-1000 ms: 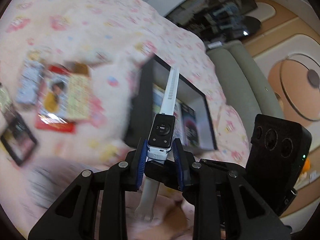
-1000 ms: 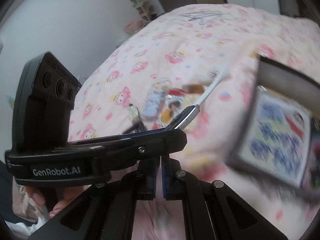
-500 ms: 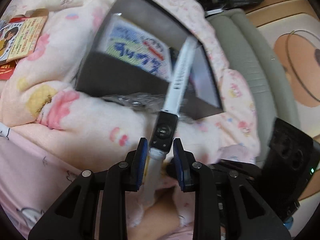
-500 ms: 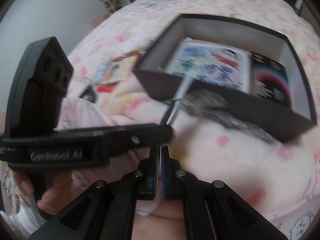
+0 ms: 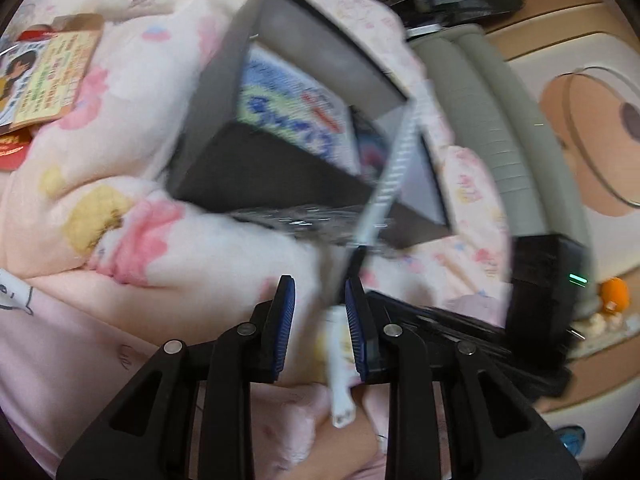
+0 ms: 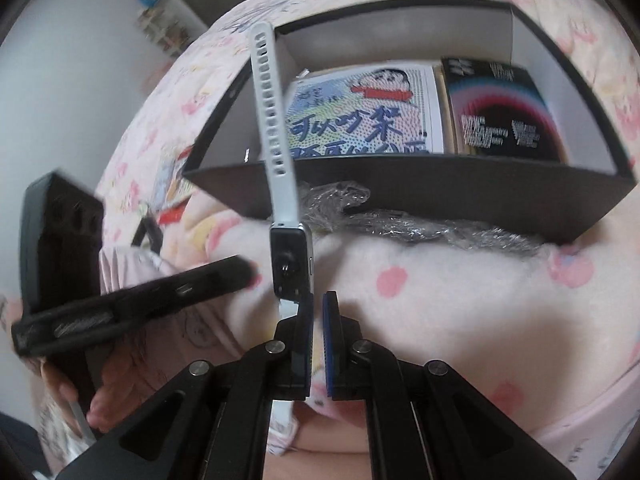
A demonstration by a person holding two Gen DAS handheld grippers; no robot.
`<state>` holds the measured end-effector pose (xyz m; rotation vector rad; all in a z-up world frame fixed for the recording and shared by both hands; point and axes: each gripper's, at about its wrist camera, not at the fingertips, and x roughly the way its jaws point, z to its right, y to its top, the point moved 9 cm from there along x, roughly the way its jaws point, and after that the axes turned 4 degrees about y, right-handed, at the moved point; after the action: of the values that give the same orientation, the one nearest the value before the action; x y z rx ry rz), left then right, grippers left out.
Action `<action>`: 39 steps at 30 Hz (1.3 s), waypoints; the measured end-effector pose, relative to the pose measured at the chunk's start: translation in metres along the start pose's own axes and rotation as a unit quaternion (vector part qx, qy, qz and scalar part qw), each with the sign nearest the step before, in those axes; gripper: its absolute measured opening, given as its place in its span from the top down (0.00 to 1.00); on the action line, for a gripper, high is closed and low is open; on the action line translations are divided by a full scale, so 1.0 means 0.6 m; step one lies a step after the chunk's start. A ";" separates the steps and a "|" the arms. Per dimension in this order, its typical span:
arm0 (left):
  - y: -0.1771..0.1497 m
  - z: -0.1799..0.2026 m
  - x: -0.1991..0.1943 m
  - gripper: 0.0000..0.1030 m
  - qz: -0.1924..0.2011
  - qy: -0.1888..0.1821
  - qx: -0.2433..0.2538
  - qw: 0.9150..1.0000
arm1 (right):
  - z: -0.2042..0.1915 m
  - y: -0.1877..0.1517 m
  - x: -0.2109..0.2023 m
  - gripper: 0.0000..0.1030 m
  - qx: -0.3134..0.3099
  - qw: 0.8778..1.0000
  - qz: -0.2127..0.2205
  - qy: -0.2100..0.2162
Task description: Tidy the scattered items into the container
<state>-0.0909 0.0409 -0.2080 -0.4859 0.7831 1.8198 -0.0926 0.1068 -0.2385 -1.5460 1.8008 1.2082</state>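
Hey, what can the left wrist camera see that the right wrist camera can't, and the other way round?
Only the left wrist view: a grey padded sofa, the patterned floor beyond it, and a small orange object.
Only the right wrist view: a white wall, a cluttered shelf, and the person's hand at the lower left.
Both: the black box with a cartoon-print book inside, the white-strapped smartwatch, crinkled plastic wrap against the box, and the pink blanket.
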 end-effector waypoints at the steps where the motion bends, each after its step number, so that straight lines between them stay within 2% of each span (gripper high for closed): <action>1: -0.001 0.006 -0.002 0.78 0.002 -0.002 0.010 1.000 | 0.003 -0.001 0.002 0.97 0.009 1.000 -0.001 0.006; 3: -0.006 0.014 0.007 0.78 -0.005 0.023 0.038 0.999 | 0.006 -0.001 -0.003 0.97 0.024 0.999 0.005 0.022; 6: -0.019 0.014 0.040 0.83 -0.036 0.062 0.062 0.996 | 0.019 0.009 -0.019 0.97 0.058 0.997 0.036 0.039; 9: -0.021 -0.001 0.059 0.85 -0.045 0.097 0.065 0.992 | 0.029 0.015 -0.017 0.97 0.065 0.997 0.037 0.025; 11: -0.016 -0.010 0.059 0.86 -0.041 0.095 0.051 0.993 | 0.030 0.013 0.001 0.97 0.057 0.998 0.018 0.012; 13: -0.009 -0.021 0.050 0.86 -0.031 0.100 0.038 0.994 | 0.024 0.009 0.019 0.97 0.054 0.998 0.004 0.020; 18: -0.004 -0.035 0.040 0.87 -0.025 0.095 0.019 0.995 | 0.014 0.012 0.019 0.97 0.048 0.998 0.013 0.030; 23: -0.001 -0.032 0.049 0.89 -0.030 0.116 0.027 0.992 | -0.013 0.012 0.004 0.97 0.035 0.997 0.017 0.060; 26: 0.005 -0.034 0.043 0.89 -0.029 0.128 0.021 0.991 | -0.026 0.011 0.004 0.97 0.023 0.998 0.014 0.049; 30: 0.022 -0.054 -0.011 0.88 0.002 0.169 0.012 0.986 | -0.044 0.008 0.005 0.97 0.017 0.998 0.012 0.063; 33: 0.033 -0.061 -0.049 0.78 0.022 0.155 -0.002 0.988 | -0.051 0.005 0.009 0.97 0.007 0.998 0.008 0.057; 35: 0.037 -0.055 -0.055 0.69 0.023 0.125 -0.010 0.992 | -0.053 -0.001 0.012 0.97 0.009 0.998 0.004 0.064; 37: 0.035 -0.049 -0.050 0.68 0.015 0.088 -0.022 0.996 | -0.062 -0.006 0.017 0.97 0.016 0.996 -0.003 0.082; 39: 0.035 -0.050 -0.049 0.62 0.009 0.067 -0.033 0.997 | -0.076 -0.011 0.022 0.97 0.006 0.996 -0.006 0.087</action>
<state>-0.1004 -0.0048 -0.2038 -0.6507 0.8219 1.8487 -0.0809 0.0615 -0.2285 -1.6986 1.8997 1.0828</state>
